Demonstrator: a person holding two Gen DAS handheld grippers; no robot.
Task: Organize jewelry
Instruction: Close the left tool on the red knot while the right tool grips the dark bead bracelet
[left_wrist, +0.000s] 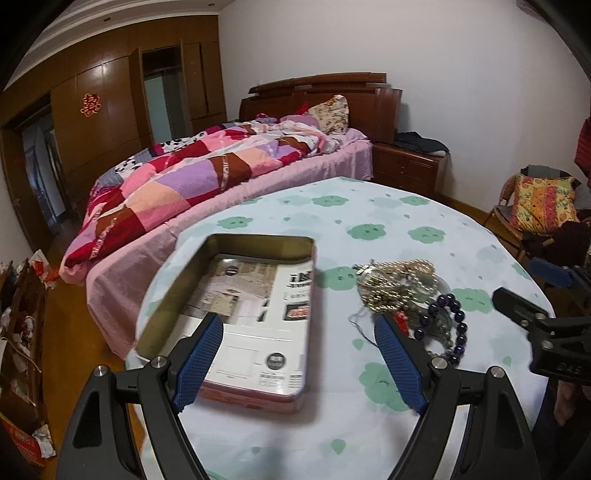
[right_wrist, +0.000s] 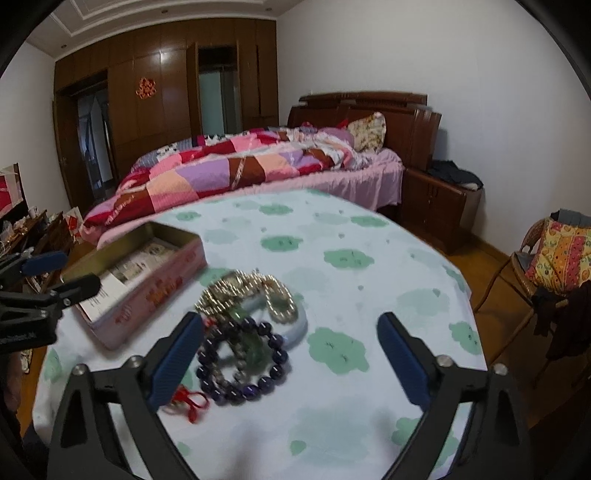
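An open pink tin (left_wrist: 258, 240) lined with printed paper lies on the round table's cloud-print cloth (left_wrist: 406, 221). My left gripper (left_wrist: 298, 318) hovers open over the tin's near end, holding nothing. Right of the tin sits a jewelry pile: a gold-and-pearl bead necklace (left_wrist: 395, 284) and a purple bead bracelet (left_wrist: 456, 325). In the right wrist view my right gripper (right_wrist: 290, 316) stands open just above the pile. The purple bracelet (right_wrist: 240, 369), a green pendant (right_wrist: 255, 349) and a red cord (right_wrist: 192, 400) lie by its left finger. The necklace (right_wrist: 247, 291) and a pale bangle (right_wrist: 300, 325) lie just beyond.
The tin (right_wrist: 147, 291) lies left of the pile. A bed with a patchwork quilt (left_wrist: 192, 177) stands behind the table, with a nightstand (left_wrist: 410, 166) beside it. A wicker chair with a cushion (right_wrist: 561, 254) is at right and cluttered shelves (left_wrist: 22, 332) are at left.
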